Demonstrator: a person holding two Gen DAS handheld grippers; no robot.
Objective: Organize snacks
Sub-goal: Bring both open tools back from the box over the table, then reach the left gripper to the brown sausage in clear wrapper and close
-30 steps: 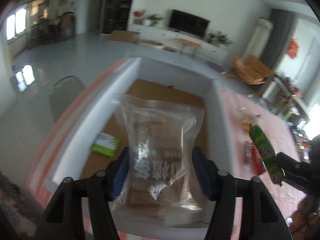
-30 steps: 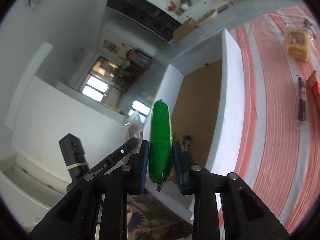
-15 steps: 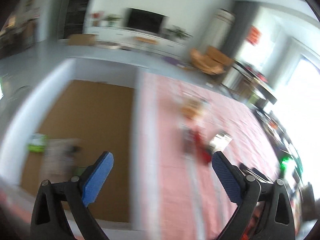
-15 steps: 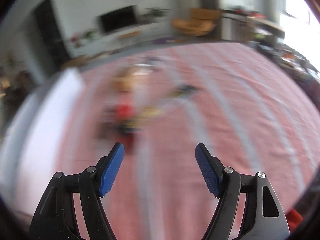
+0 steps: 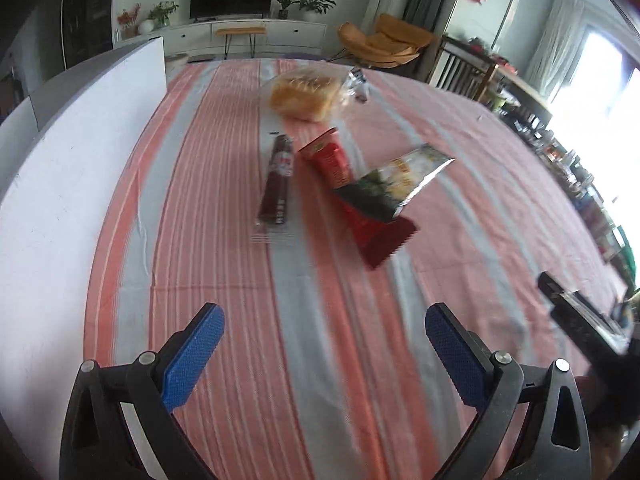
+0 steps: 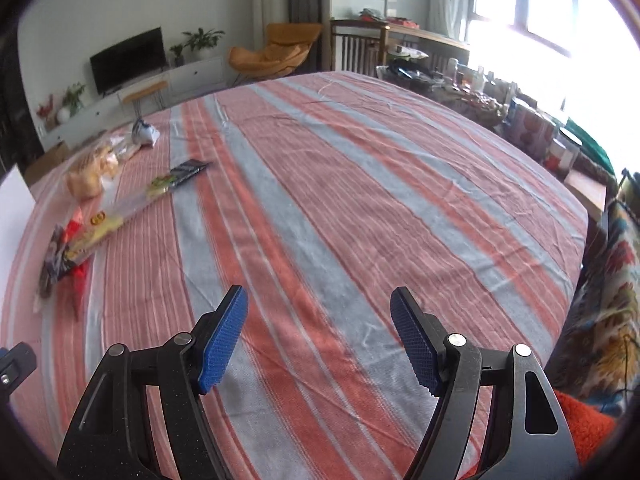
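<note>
- We are holding the left gripper wide apart and empty over the striped tablecloth; its jaws have just been opening, nothing between them.
- We are keeping the right gripper spread and empty too, jaws recently opening, over bare cloth well apart from the snacks.
- Remaining snacks are lying ahead of the left gripper: bread bag, dark sausage stick, red packet, with a green-and-yellow packet resting on top of it.
- The white box wall is standing at the left, so we are probably facing the pile to fetch the next pieces.
- The sausage stick looks like the likeliest next pick.
</note>
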